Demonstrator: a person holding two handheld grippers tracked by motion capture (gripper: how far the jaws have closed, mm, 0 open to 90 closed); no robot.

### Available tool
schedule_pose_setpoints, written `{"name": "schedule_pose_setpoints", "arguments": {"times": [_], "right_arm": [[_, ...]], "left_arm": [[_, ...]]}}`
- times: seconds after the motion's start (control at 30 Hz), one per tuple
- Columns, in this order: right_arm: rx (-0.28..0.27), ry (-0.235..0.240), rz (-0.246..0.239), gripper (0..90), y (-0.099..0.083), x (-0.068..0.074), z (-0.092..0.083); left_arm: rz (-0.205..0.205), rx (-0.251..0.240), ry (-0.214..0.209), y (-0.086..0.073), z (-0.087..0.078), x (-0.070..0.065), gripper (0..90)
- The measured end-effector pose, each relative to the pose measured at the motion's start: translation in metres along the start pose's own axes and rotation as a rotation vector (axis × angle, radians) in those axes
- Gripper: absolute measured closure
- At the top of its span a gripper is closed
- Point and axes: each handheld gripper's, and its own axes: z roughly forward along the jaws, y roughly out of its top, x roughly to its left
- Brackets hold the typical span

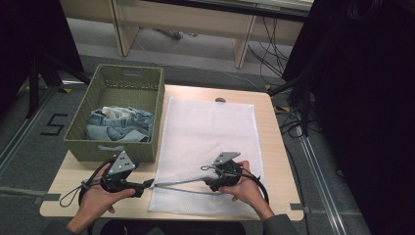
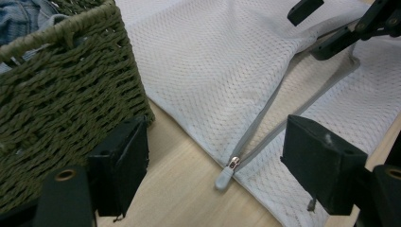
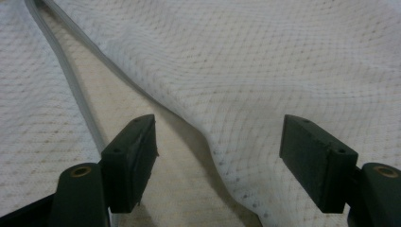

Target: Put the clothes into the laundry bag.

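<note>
A white mesh laundry bag (image 1: 210, 127) lies flat on the table, its grey zipper (image 1: 181, 183) parted along the near edge. In the left gripper view the zipper pull (image 2: 226, 174) rests on the wood between the wide-apart jaws of my left gripper (image 2: 220, 161), untouched. That gripper (image 1: 147, 186) sits at the bag's near left corner. My right gripper (image 1: 206, 176) is low over the opening, farther right. Its jaws (image 3: 220, 161) stand open around the raised upper edge of the mesh (image 3: 222, 142), and the pads do not press it.
A green woven basket (image 1: 117, 147) holding denim clothes (image 1: 120, 125) stands on the table's left side, close to my left gripper. The table's near edge (image 1: 171, 214) runs just below both hands. Cables and black stands surround the table.
</note>
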Motion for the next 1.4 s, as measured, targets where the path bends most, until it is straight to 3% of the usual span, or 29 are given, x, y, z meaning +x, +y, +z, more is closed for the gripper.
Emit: {"name": "schedule_pose_setpoints", "arguments": {"times": [0.1, 0.17, 0.3, 0.4, 0.43, 0.47, 0.5, 0.6, 0.7, 0.73, 0.83, 0.87, 0.9, 0.93, 1.0, 1.03, 1.1, 1.13, 1.17, 1.2, 1.23, 1.27, 1.3, 1.33, 1.37, 1.4], "right_arm": [[0.044, -0.003, -0.018, 31.5, 0.002, -0.001, 0.004], [0.044, -0.013, -0.023, 35.0, 0.001, -0.001, 0.008], [0.065, -0.028, -0.059, 42.8, 0.003, -0.008, 0.01], [0.064, -0.028, -0.032, 48.5, 0.003, -0.009, 0.014], [0.061, -0.02, -0.079, 50.6, 0.004, -0.012, 0.016], [0.064, -0.018, -0.059, 51.3, 0.004, -0.011, 0.017], [0.071, -0.012, -0.04, 51.6, 0.004, -0.01, 0.017], [0.076, -0.008, -0.049, 56.0, 0.005, -0.01, 0.018], [0.078, 0.0, -0.066, 62.6, 0.006, -0.013, 0.018], [0.073, 0.001, -0.074, 63.7, 0.006, -0.014, 0.018], [0.075, 0.002, -0.039, 69.1, 0.006, -0.014, 0.019], [0.073, -0.003, -0.044, 71.8, 0.006, -0.014, 0.019], [0.076, -0.008, -0.046, 73.4, 0.007, -0.014, 0.019], [0.082, -0.012, -0.044, 75.2, 0.007, -0.014, 0.019], [0.053, -0.032, -0.11, 79.5, 0.007, -0.018, 0.022], [0.073, -0.027, -0.085, 82.4, 0.008, -0.016, 0.02], [0.063, -0.036, -0.079, 85.1, 0.008, -0.015, 0.021], [0.081, -0.033, -0.086, 87.6, 0.008, -0.014, 0.02], [0.057, -0.062, -0.104, 89.0, 0.009, -0.016, 0.02], [0.052, -0.087, -0.136, 89.5, 0.01, -0.018, 0.019], [0.05, -0.084, -0.126, 89.6, 0.011, -0.016, 0.018], [0.028, -0.093, -0.19, 89.6, 0.013, -0.021, 0.019], [0.042, -0.091, -0.122, 89.6, 0.013, -0.016, 0.015], [0.034, -0.105, -0.134, 89.6, 0.013, -0.017, 0.014], [0.032, -0.097, -0.097, 89.6, 0.014, -0.015, 0.011], [0.032, -0.097, -0.097, 89.6, 0.014, -0.015, 0.011]], "left_arm": [[-0.001, -0.002, 0.013, 0.0, -0.001, 0.002, 22.9], [-0.018, -0.004, 0.011, -0.001, -0.001, 0.002, 22.9], [0.004, 0.007, 0.016, 0.0, -0.002, 0.003, 22.6], [-0.006, 0.011, 0.017, 0.0, -0.002, 0.003, 22.6], [0.002, 0.009, 0.016, 0.0, -0.002, 0.003, 22.6], [-0.015, -0.001, 0.017, 0.0, -0.001, 0.002, 22.5], [0.001, 0.007, 0.014, 0.0, -0.002, 0.004, 22.5], [-0.027, -0.011, 0.02, 0.0, -0.001, 0.003, 22.4], [-0.027, -0.014, 0.023, 0.0, -0.001, 0.005, 22.4], [-0.01, -0.001, 0.018, 0.0, -0.002, 0.007, 22.4], [-0.067, -0.024, 0.001, -0.001, 0.0, 0.01, 22.4], [-0.051, -0.003, 0.003, -0.002, -0.001, 0.012, 22.4], [-0.045, -0.012, 0.019, -0.002, 0.0, 0.014, 22.4], [-0.075, -0.029, 0.024, -0.002, 0.001, 0.013, 22.5], [-0.066, -0.026, 0.03, -0.003, 0.0, 0.018, 22.6], [-0.078, -0.013, 0.041, -0.003, -0.001, 0.019, 22.8], [-0.07, -0.008, 0.04, -0.003, -0.002, 0.021, 22.9], [-0.063, -0.009, 0.034, -0.004, -0.002, 0.024, 22.9], [-0.069, -0.015, 0.044, -0.004, -0.003, 0.024, 22.9], [-0.096, -0.025, 0.052, -0.004, -0.002, 0.024, 23.1], [-0.071, -0.003, 0.053, -0.003, -0.004, 0.027, 23.1], [-0.101, -0.032, 0.055, -0.003, -0.003, 0.025, 23.1], [-0.078, -0.025, 0.056, -0.002, -0.005, 0.028, 23.1], [-0.078, -0.025, 0.056, -0.002, -0.005, 0.028, 23.1], [-0.1, -0.046, 0.072, 0.0, -0.005, 0.028, 23.1], [-0.1, -0.046, 0.072, 0.0, -0.005, 0.028, 23.1]]}}
